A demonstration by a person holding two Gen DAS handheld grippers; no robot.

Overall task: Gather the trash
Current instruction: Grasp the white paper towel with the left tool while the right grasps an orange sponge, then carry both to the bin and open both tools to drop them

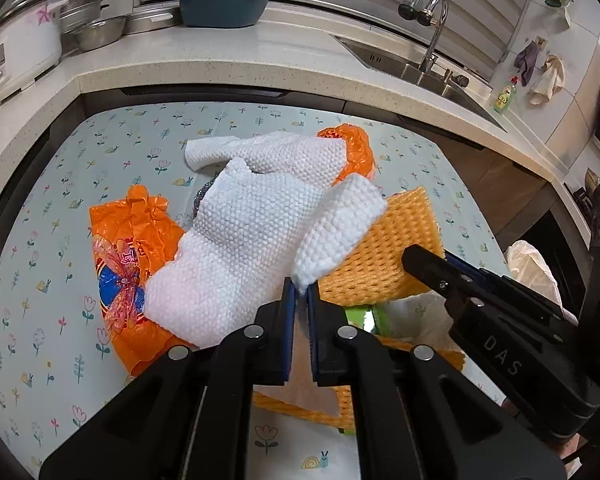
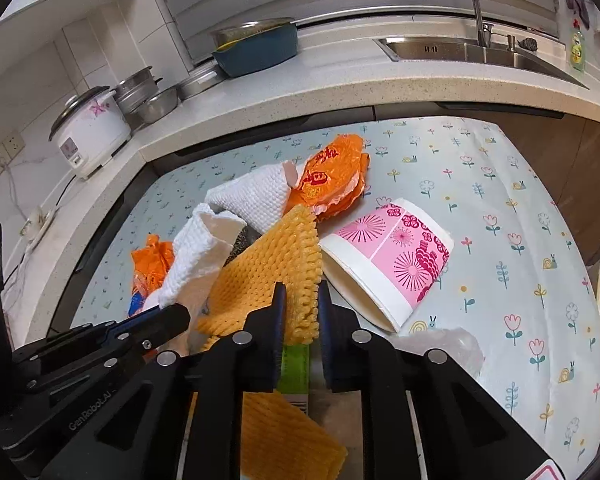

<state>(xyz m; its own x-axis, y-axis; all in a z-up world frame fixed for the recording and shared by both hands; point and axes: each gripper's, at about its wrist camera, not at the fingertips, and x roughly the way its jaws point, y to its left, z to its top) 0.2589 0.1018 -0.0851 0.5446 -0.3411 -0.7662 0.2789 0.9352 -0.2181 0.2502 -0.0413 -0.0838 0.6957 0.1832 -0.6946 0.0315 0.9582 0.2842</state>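
My left gripper (image 1: 301,289) is shut on a corner of a white textured paper towel (image 1: 256,236) that drapes over the trash pile; it also shows in the right wrist view (image 2: 196,256). My right gripper (image 2: 302,294) is shut on the edge of a yellow foam net sleeve (image 2: 268,280), also seen in the left wrist view (image 1: 384,248). Orange plastic wrappers (image 1: 136,256) (image 2: 332,176) lie under and behind the towel. A pink-and-white paper cup (image 2: 384,264) lies on its side to the right. A green packet (image 2: 296,364) lies under my right gripper.
The trash lies on a floral tablecloth (image 2: 500,240). A stone counter (image 1: 260,60) wraps around behind, with a rice cooker (image 1: 20,52), metal bowls, a blue basin (image 1: 224,8) and a sink (image 2: 472,52). A white plastic bag (image 1: 532,268) hangs at the right.
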